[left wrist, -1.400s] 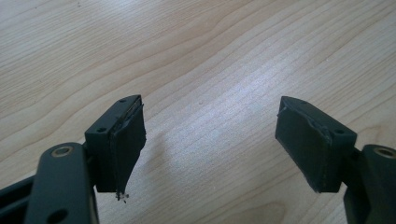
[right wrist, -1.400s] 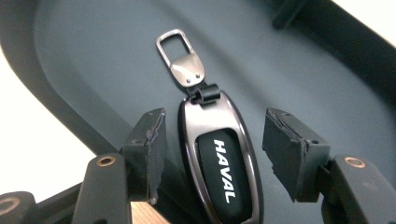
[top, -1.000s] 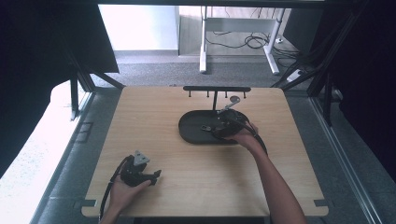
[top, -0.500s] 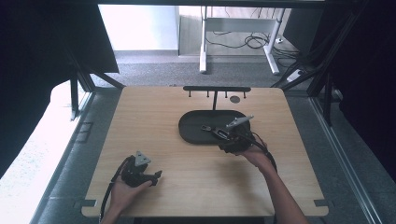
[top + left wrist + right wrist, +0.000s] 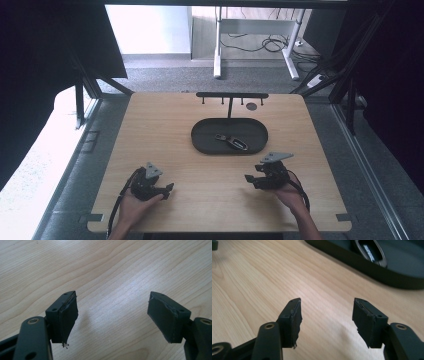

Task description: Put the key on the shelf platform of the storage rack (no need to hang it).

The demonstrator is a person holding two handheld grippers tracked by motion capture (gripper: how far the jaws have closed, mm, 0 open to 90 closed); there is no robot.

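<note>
Your left gripper (image 5: 169, 188) is sitting jaws apart and empty at the near left of the wooden table (image 5: 150, 125), same spot as before, while your right gripper (image 5: 248, 178) is now pulled back off the black oval tray (image 5: 200, 142), spread and empty. The small dark object (image 5: 232, 141) is lying in the tray, too blurry to identify. Grey floor and desk legs are showing beyond the far edge.

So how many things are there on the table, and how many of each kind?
Black oval tray: 1
Dark key fob lying in the tray: 1
Black rack with hooks behind the tray: 1
Handheld grippers, left gripper and right gripper, both open and empty: 2
Total: 5
</note>
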